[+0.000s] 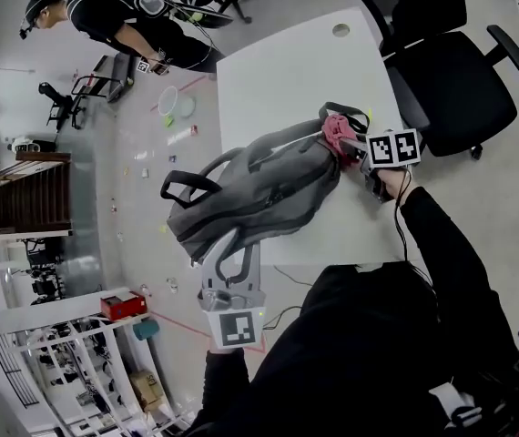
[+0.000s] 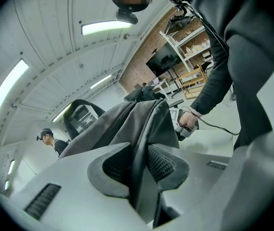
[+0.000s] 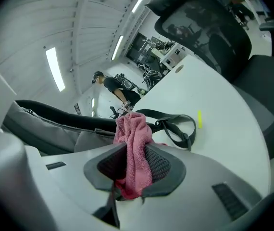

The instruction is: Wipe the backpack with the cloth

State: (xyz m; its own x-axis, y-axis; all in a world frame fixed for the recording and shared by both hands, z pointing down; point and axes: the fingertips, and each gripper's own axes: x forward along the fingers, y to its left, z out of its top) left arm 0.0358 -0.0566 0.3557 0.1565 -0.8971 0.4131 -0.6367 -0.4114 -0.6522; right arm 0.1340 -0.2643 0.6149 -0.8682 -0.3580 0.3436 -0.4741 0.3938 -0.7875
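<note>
Bright ceiling strip light, fisheye-warped edges

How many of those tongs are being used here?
2. The left tongs clamp the near edge of the grey backpack; the right tongs hold a pink cloth at its other end. None looks hidden.

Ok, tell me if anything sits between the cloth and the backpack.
Nothing visible does. The pink cloth, clamped in the right tongs, sits right at the backpack's upper end beside its black strap; the left tongs pinch the backpack's grey fabric.
</note>
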